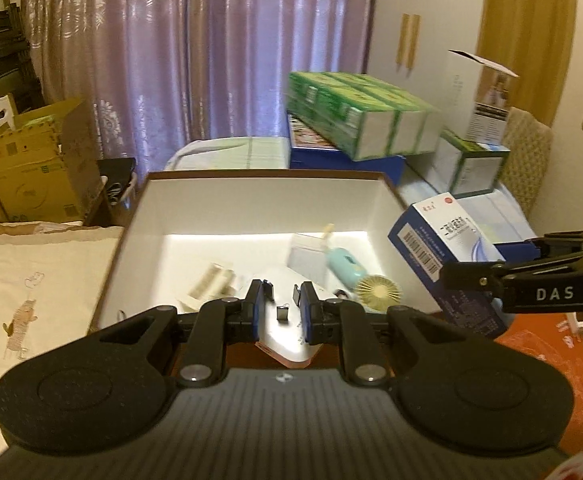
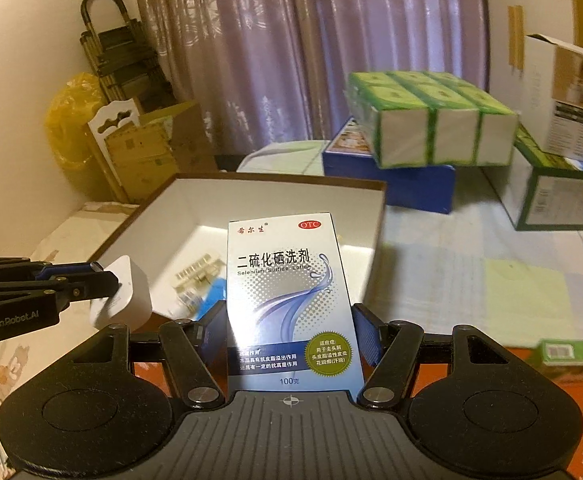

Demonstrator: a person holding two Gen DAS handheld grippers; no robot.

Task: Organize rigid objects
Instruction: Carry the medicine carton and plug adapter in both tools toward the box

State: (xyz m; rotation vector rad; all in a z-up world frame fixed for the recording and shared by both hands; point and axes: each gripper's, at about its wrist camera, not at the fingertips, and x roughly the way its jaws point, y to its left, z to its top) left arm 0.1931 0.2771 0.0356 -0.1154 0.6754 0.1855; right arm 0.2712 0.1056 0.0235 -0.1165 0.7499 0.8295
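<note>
My left gripper [image 1: 282,300] is shut on a white power adapter [image 2: 125,294], which it holds just above the near rim of the open white storage box [image 1: 251,178]. In the right wrist view the left gripper [image 2: 103,280] comes in from the left edge. My right gripper [image 2: 291,322] is shut on an upright blue and white lotion carton [image 2: 287,292], held beside the storage box's right wall. In the left wrist view that carton [image 1: 443,248] and the right gripper [image 1: 471,280] show at the right. Inside the storage box lie a mint hand fan [image 1: 355,274] and a gold packet [image 1: 211,280].
A stack of green and white cartons [image 1: 363,120] on a blue case stands behind the storage box, with a tall white carton [image 1: 479,92] further right. A cardboard box [image 1: 31,168] sits far left. Cream cloth [image 1: 31,280] covers the left; an orange surface [image 1: 539,352] lies at right.
</note>
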